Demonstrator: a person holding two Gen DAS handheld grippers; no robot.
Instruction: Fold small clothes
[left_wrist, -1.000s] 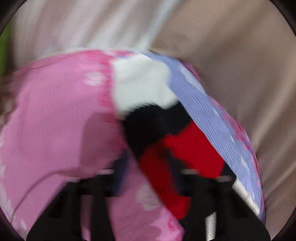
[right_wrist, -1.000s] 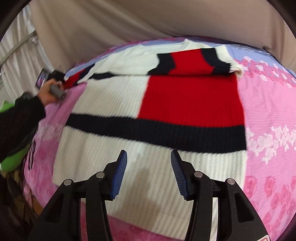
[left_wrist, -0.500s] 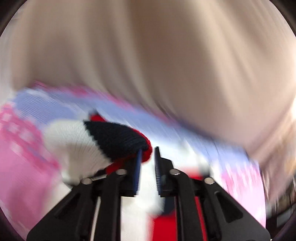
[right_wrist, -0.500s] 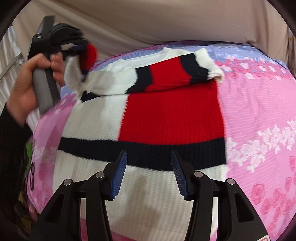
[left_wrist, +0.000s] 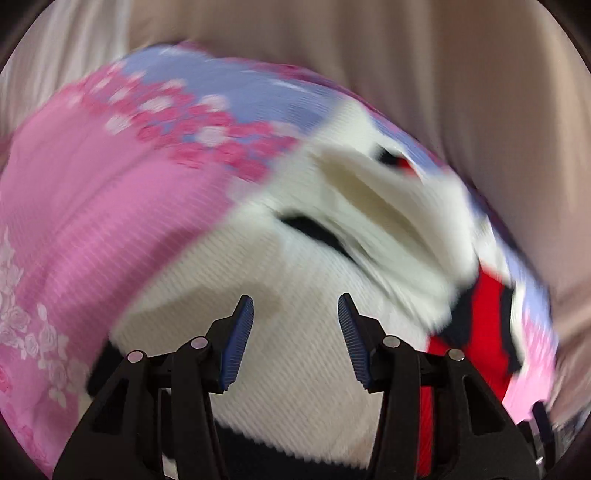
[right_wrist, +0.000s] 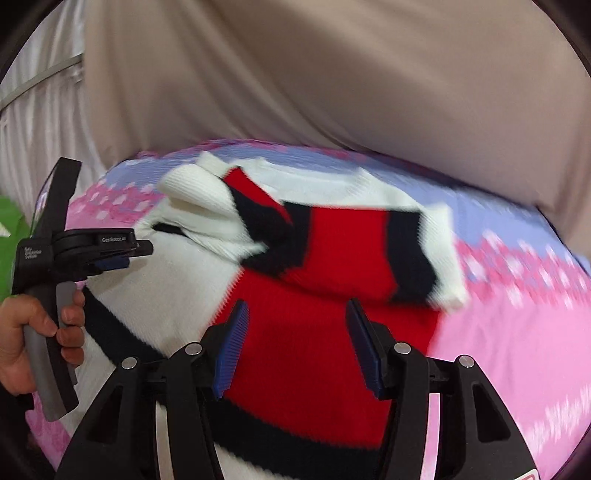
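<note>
- Beige curtain (right_wrist: 332, 74) hangs behind the pink bedspread (right_wrist: 517, 350), where the sweater (right_wrist: 314, 350) lies with both sleeves folded in.
- My left gripper (left_wrist: 295, 325) and right gripper (right_wrist: 297, 332) gape empty above it.
- Blurred view: the left sleeve (right_wrist: 207, 206) probably sits bunched and may slide apart.

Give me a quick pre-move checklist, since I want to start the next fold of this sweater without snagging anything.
1. Left hand-held gripper released: ok, jaws apart, nothing between them.
2. Right hand-held gripper free: ok, open above the sweater.
3. Left sleeve folded onto the body: ok, it lies across the chest.
4. Right sleeve folded in: ok, it lies across the upper part.
5. Folds flat: not ok, the left sleeve looks bunched with a raised cuff.
6. Hem position on the bedsheet: cannot tell, hidden behind the right hand-held gripper.
</note>
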